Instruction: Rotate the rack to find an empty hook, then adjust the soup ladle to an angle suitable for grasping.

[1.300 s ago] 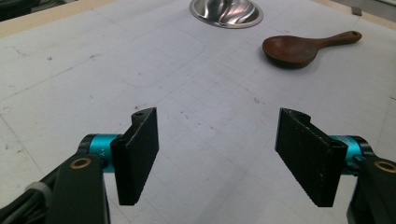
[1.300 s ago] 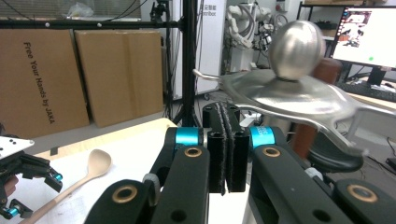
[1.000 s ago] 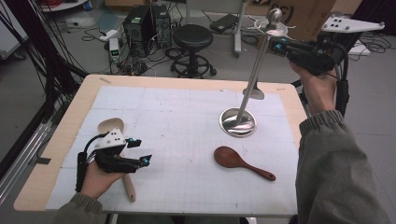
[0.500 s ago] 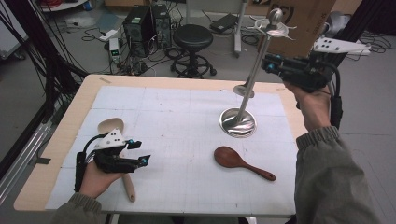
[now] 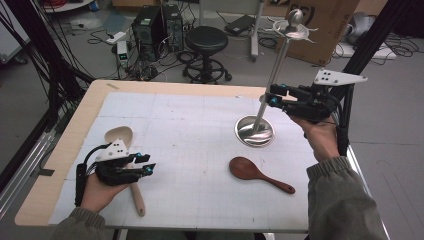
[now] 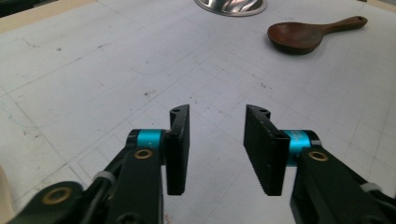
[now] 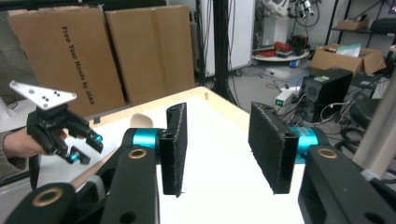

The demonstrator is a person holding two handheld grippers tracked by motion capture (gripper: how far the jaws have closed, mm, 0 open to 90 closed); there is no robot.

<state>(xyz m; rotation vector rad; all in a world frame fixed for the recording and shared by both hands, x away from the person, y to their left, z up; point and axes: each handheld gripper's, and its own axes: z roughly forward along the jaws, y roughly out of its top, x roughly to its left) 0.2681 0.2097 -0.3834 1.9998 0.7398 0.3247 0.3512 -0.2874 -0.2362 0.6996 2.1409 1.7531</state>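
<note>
High view: the right gripper [image 5: 272, 95] is hovering beside the upright pole of the metal stand [image 5: 255, 131], at about 2 o'clock on the tabletop [image 5: 200, 115]. Compared with a second ago, it is sitting lower and farther left, down from near the stand's top toward mid-pole. Judging from that, the hand is lining up to take the pole; no contact is visible yet. The left gripper [image 5: 145, 166] is resting at 8 o'clock, over the handle of the pale wooden spoon [image 5: 120, 136], unchanged from the earlier frames. The dark wooden spoon [image 5: 257, 173] is lying at 5 o'clock, just near the stand's base, also unmoved.

Left gripper view: the left gripper [image 6: 217, 135] is standing wide, nothing between its jaws, bare tabletop [image 6: 93, 74] under it. The dark spoon [image 6: 313, 33] is lying at 1 o'clock, the stand's base [image 6: 231, 4] at 12 o'clock, both well apart from the jaws.

Right gripper view: the right gripper [image 7: 224, 140] is standing wide and empty, looking across the tabletop [image 7: 219, 116]. The stand's pole [image 7: 380, 135] is showing blurred at 3 o'clock, just outside the right jaw, not between the jaws. The left gripper [image 7: 79, 147] is showing far off at 9 o'clock, with the pale spoon's bowl [image 7: 139, 121] beyond it.
</note>
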